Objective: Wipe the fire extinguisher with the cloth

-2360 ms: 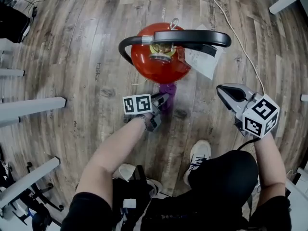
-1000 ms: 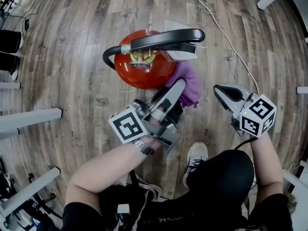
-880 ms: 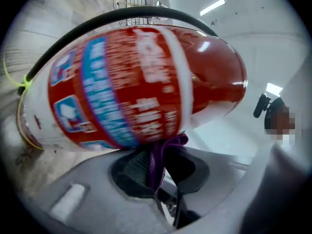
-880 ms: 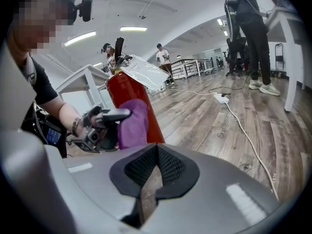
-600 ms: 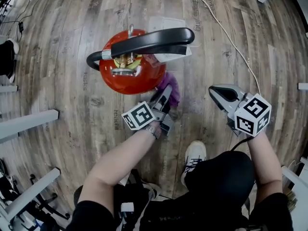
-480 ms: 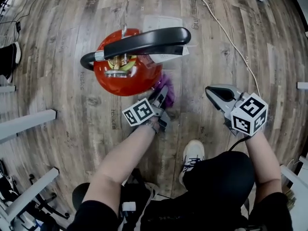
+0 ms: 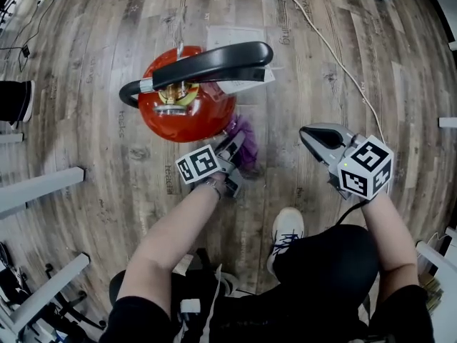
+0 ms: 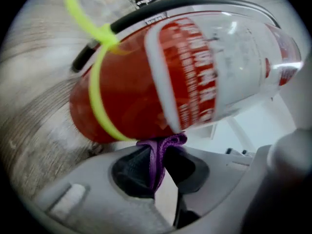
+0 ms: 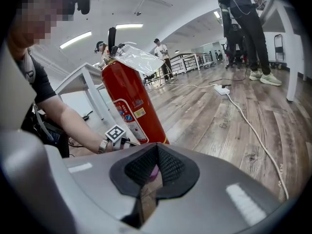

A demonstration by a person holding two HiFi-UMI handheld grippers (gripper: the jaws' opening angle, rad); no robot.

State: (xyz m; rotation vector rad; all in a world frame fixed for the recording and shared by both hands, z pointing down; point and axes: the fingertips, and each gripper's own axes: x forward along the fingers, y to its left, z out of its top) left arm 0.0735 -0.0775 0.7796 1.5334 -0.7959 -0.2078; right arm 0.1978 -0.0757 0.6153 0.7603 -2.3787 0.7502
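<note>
Head view looks steeply down on a red cylindrical metal fire extinguisher (image 7: 187,113) standing upright on a grey-brown wood-plank floor (image 7: 93,56) in the upper middle of the frame, with its curved black lever handle (image 7: 207,59) spanning the top. Just below and to the right of the cylinder, the left gripper (image 7: 233,143) reaches in low beside the body. Its fingers (image 8: 130,172) are clenched on a small purple cloth (image 7: 246,138), and the left gripper view shows a thin fold of it pinched between the dark pads. In that view the bunched top of the cloth touches the red wall of the extinguisher. The extinguisher slants across the upper part of the frame, with a white printed label (image 8: 234,72) and a yellow-green plastic tie (image 8: 95,99) looped round it. The right gripper (image 7: 308,136) hangs at the centre right of the head view, well apart from both the extinguisher and the cloth. In the right gripper view its fingers (image 9: 168,165) are pressed together with nothing gripped between them, and the extinguisher stands at centre left of that frame. A thin white cable (image 7: 335,52) runs across the floor from the top edge toward the right. A white sneaker (image 7: 287,227) shows near the bottom centre, below the two grippers.
</note>
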